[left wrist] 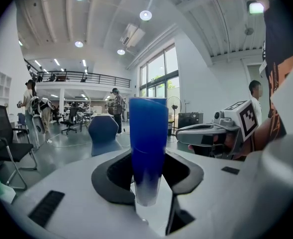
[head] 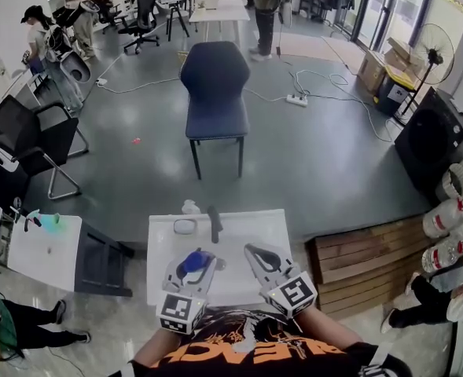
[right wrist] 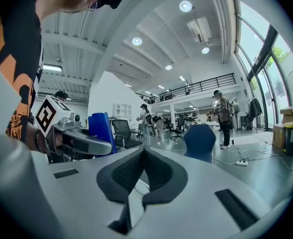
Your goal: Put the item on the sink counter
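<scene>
Tumbler [left wrist: 148, 133], blue plastic, light and stiff yet slick (we judge), clamped near its pale base in our left tool [left wrist: 147, 177] over the white counter [head: 251, 228]; mid-wall hold suits it; right tool [right wrist: 142, 156] clenched, empty.

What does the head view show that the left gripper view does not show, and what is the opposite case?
Only the head view: the dark faucet on the sink counter, and the wooden pallet. Only the left gripper view: the ceiling lamps and the balcony railing. Both: the blue cup clamped in the left gripper, the right gripper beside it, and the blue chair.
</scene>
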The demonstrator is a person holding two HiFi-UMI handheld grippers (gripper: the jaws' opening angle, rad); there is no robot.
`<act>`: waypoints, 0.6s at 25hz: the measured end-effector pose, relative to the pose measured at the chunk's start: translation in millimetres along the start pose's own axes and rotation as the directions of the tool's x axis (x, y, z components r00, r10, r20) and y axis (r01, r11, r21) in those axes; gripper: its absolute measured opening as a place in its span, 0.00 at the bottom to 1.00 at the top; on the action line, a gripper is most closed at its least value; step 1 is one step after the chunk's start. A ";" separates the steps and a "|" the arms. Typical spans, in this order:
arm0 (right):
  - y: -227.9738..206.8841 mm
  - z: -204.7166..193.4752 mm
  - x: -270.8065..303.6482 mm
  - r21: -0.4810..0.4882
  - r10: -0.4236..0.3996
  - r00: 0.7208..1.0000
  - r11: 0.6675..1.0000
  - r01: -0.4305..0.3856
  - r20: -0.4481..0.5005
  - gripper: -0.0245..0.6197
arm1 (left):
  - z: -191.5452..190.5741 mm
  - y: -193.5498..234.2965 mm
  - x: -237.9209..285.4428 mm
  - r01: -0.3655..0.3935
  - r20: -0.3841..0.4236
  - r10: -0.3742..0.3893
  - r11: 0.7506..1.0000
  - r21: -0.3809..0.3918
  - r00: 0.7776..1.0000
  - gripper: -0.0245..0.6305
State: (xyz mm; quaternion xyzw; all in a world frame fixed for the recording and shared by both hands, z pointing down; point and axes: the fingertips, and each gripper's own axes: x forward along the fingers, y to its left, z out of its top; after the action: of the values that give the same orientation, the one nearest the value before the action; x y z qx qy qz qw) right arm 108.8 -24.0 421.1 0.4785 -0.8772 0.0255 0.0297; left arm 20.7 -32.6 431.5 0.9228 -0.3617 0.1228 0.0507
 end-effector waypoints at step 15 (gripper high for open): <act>9.6 8.5 46.1 -0.006 0.015 1.000 1.000 -0.015 -0.023 0.06 | 2.8 45.5 1.1 -0.004 0.000 0.004 1.000 -0.008 1.000 0.29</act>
State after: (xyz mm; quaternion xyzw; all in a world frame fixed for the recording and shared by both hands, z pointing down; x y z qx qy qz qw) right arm 75.5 -58.0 416.0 0.4713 -0.8805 0.0284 0.0410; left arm -8.9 -67.2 429.3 0.9219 -0.3639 0.1216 0.0542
